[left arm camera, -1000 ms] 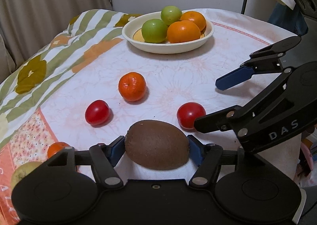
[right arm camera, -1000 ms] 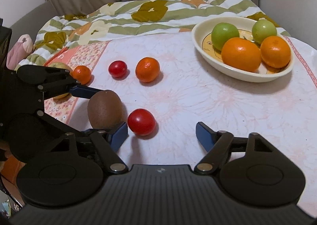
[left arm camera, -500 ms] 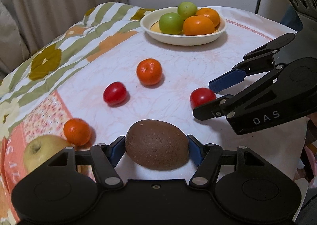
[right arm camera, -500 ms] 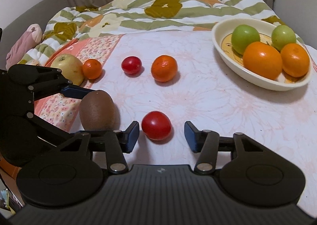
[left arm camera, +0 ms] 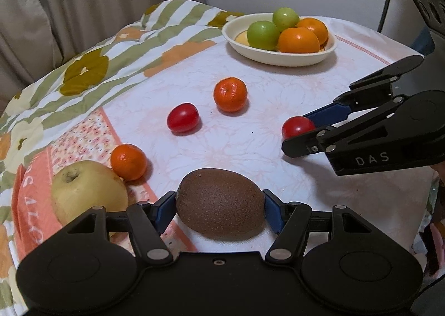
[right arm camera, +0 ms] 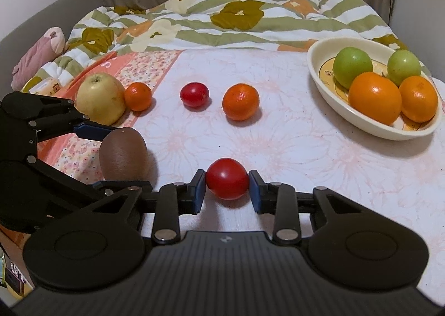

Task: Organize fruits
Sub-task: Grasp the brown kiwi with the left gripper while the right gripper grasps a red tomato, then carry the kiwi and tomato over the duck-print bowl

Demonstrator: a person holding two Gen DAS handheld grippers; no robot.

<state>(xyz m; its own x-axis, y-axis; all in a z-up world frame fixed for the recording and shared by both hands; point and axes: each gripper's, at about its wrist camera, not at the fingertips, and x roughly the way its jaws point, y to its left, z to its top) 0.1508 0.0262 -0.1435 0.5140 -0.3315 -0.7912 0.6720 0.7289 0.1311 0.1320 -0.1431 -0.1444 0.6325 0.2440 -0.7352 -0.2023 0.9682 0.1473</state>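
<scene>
- Nearest, L side: left gripper (left arm camera: 221,209) is clamped on the fuzzy brown oval kiwi (left arm camera: 221,209), pads on both ends, jaws roughly half spread. Kiwi looks lifted off the floral white-and-pink cloth (right arm camera: 306,149); can't tell for sure.
- Nearest, R side: right gripper (right arm camera: 227,188) has just been closing; blue pads now press both sides of the small round red tomato (right arm camera: 227,178), which sits low on the cloth w/ its shadow right under it.
- Risk: tomato skin is smooth and round, so it may squirt out fwd when lifted, or bruise if squeezed harder.
- Risk: the two grippers are near each other, kiwi just L of the tomato; a swing toward the bowl by both at once could knock them together and drop a fruit.
- Mid L: big yellow-green apple (right arm camera: 100,99) touching a small orange mandarin (right arm camera: 138,96), near the cloth's L edge; a bump could roll them off.
- Mid centre: second red tomato (right arm camera: 194,94) and a larger mandarin (right arm camera: 240,101), loose and apart.
- Far R: cream oval bowl (right arm camera: 319,71) already holding two green apples and two oranges; it's crowded, so added fruit may roll back out over the low rim.
- Far: striped flowered quilt (right arm camera: 222,24) bunched behind the cloth.
</scene>
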